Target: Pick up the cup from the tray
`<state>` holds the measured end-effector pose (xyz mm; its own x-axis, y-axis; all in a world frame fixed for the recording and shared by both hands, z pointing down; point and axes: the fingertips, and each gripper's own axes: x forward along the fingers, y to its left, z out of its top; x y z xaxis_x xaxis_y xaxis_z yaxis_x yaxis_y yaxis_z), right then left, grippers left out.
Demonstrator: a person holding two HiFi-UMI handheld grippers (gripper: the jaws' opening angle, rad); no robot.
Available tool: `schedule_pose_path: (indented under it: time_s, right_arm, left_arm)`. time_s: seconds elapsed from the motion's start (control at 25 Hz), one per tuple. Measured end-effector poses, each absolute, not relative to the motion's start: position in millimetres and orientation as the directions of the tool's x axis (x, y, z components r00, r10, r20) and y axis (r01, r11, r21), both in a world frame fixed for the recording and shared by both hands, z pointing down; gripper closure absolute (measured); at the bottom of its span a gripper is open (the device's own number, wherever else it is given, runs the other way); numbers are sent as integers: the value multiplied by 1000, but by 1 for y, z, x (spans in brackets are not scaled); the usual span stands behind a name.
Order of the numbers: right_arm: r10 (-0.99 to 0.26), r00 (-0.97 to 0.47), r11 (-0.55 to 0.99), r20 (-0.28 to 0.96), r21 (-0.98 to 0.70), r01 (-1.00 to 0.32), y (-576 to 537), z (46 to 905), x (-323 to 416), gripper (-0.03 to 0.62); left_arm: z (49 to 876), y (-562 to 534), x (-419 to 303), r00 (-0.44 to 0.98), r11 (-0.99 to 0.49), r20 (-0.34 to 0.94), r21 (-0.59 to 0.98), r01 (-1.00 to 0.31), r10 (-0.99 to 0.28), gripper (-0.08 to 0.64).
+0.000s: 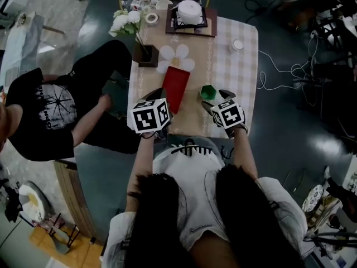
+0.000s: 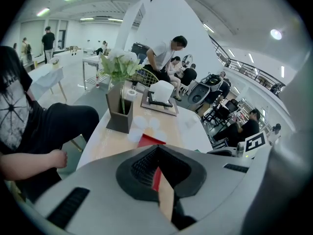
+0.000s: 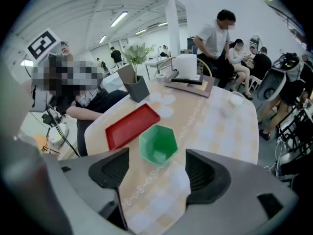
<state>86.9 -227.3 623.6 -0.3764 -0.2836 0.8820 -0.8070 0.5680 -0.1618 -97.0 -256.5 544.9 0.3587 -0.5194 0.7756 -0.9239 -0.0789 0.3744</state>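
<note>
A green hexagonal cup [image 1: 208, 92] [image 3: 157, 144] stands upright on the table runner, just right of the red tray [image 1: 175, 87] [image 3: 131, 126], not on it. My right gripper [image 1: 216, 100] [image 3: 156, 165] is open. The cup sits just beyond its spread fingertips and they do not touch it. My left gripper [image 1: 160, 98] [image 2: 157, 151] is shut, its tips at the near end of the red tray [image 2: 150, 140]. A sliver of red shows through the slit between the jaws. Whether they pinch the rim I cannot tell. The tray holds nothing.
A brown box vase with white flowers [image 1: 146, 53] stands behind the tray, beside a white flower-shaped mat [image 1: 177, 57]. A dark wooden tray with a white pot [image 1: 189, 13] is at the far end, a small white cup [image 1: 238, 44] at the far right. A person [image 1: 56, 110] sits at the table's left side.
</note>
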Motion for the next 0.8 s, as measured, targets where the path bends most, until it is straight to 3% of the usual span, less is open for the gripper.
schedule_pose_path:
  time_s: [0.28,0.36,0.48,0.56,0.8]
  right_arm:
    - [-431,-583,515,688,-343,-786,-245,536,85,253]
    - [-470,-583,530,662,-317,-787,-253,520,82,314]
    - [-530,-525,541,666,-211,-814,-258,512,80,493]
    - [-552,-506,528,662,-192,-827,-258,510,76,558]
    - [-603,-470,422,644,-242,-874,-258,515,76,581]
  left_arm:
    - [528,-257,-87,375,-95,743,392,-915,-554,554]
    - [525,-258,-84,381,-101,733,397,-912,-564,554]
    - [523,-258,-80,386,-103,723,403,-909,-573,554]
    - [520,-256,-78,388,-106,719,405,-908,-577,554]
    - [513,-253,-75,392,-125,703,401,-908,-593,554]
